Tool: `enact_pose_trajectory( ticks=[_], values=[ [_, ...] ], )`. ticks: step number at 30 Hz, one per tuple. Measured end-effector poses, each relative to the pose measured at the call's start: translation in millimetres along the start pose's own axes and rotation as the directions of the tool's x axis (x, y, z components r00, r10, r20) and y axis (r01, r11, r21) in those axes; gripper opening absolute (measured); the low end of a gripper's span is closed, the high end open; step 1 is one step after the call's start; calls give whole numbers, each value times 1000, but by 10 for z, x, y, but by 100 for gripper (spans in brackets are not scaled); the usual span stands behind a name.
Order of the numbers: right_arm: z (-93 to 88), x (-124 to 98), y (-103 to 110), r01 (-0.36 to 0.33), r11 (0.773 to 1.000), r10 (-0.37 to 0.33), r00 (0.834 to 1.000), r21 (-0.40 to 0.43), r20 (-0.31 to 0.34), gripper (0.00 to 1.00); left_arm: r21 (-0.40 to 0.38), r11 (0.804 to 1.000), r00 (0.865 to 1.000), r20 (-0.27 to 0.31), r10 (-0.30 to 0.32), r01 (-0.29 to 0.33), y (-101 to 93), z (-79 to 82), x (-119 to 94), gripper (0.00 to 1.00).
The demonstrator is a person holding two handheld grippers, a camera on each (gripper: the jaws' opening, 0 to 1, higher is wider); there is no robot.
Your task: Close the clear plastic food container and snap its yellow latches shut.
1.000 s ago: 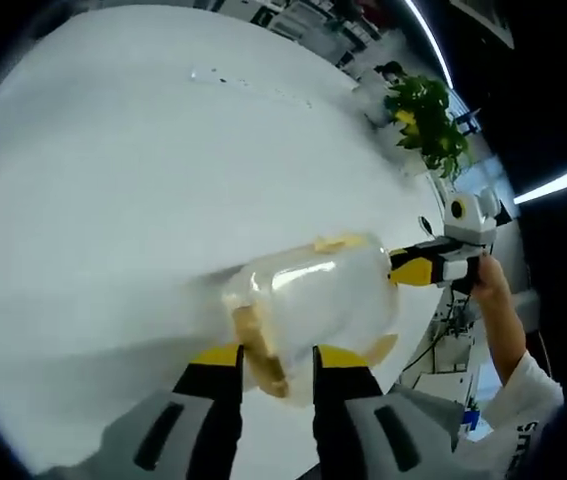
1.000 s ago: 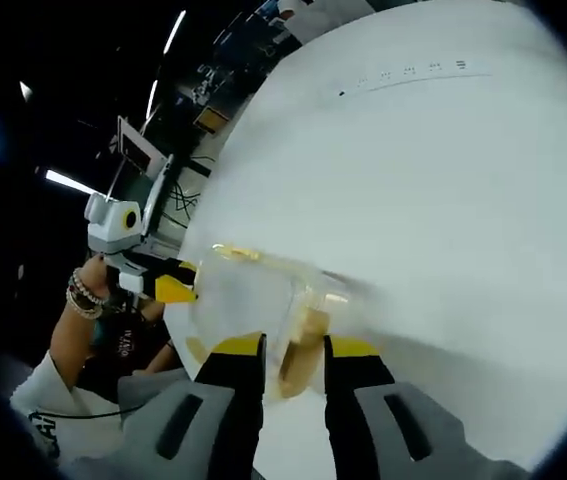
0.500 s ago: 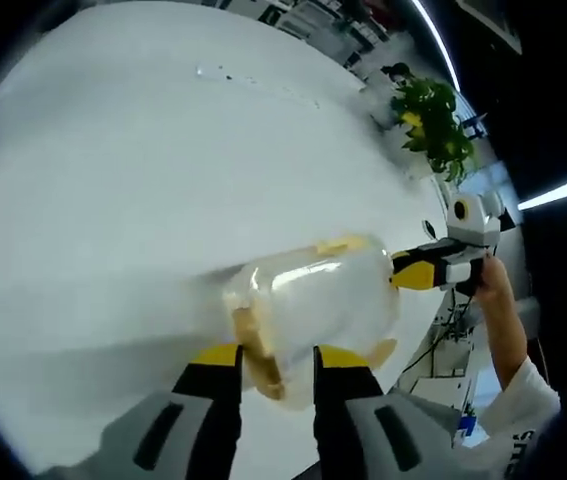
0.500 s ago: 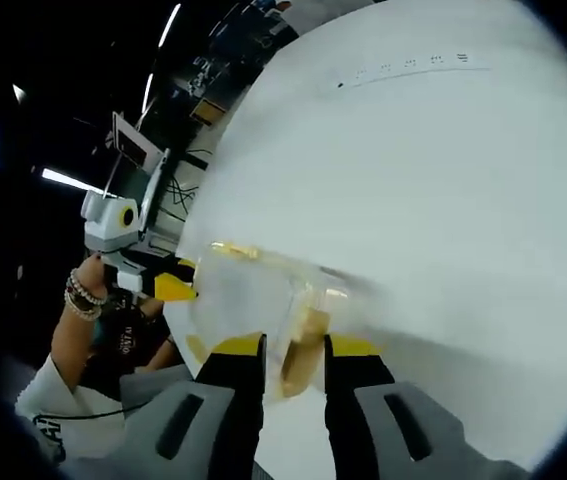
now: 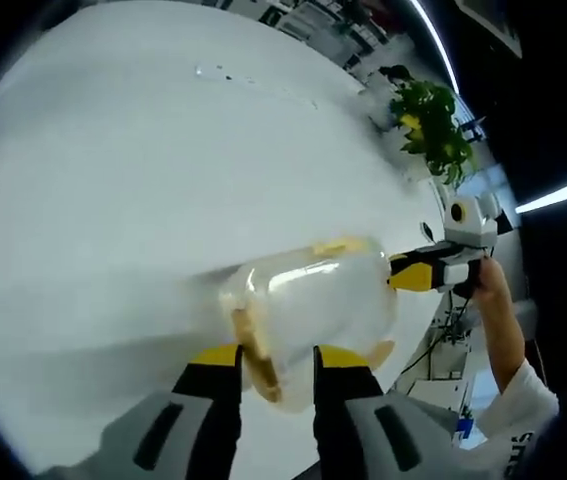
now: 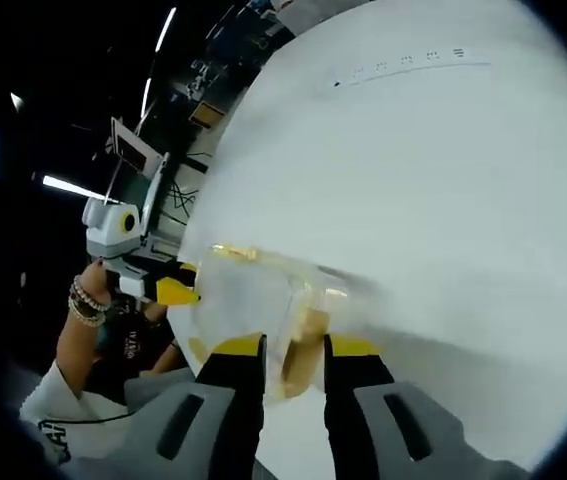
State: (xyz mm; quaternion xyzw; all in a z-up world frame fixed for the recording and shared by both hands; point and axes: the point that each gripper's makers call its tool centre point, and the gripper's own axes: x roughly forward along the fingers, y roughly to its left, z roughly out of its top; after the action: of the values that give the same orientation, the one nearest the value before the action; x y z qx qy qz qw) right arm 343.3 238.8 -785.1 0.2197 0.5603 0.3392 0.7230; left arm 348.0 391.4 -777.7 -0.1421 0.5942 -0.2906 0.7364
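The clear plastic container [image 5: 318,298] lies on the white table [image 5: 113,180] with its lid on. In the left gripper view, my left gripper [image 5: 278,352] is shut on the yellow latch [image 5: 256,352] at the container's near end. My right gripper [image 5: 425,272] meets the far end, held by a hand. In the right gripper view, the container [image 6: 248,295] sits just ahead. My right gripper [image 6: 295,346] is shut on the yellow latch [image 6: 305,345] at that end, and my left gripper [image 6: 163,290] shows at the opposite end. Another yellow latch [image 5: 341,243] lies along the far long side.
A green potted plant [image 5: 431,125] stands beyond the table's far edge. The table edge runs close beside the container in both views [image 6: 188,250]. A person's arm with bracelets [image 6: 88,300] is off the table at left. Wide bare tabletop stretches away from the container.
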Motion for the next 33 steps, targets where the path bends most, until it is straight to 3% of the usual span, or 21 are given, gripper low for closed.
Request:
enact_pose_trajectory(
  ticks=[13,14,19,33],
  values=[
    [3,15,-1,-46,998,45,999,48,6,16,0,1000,1000,6,6,-6,21,-43,36,21],
    [38,38,2,-64,993,61,998,101,34,16,-1,1000,1000,3,7,-7,27,-46,27,21],
    [9,3,41,-63,997,63,998,54,13,17,2,1000,1000,5,8,-8,25,-48,60,21],
    [-28,-16,19,-58,997,58,998,46,13,18,9,1000,1000,4,14,-14,32,-74,83,21]
  ],
)
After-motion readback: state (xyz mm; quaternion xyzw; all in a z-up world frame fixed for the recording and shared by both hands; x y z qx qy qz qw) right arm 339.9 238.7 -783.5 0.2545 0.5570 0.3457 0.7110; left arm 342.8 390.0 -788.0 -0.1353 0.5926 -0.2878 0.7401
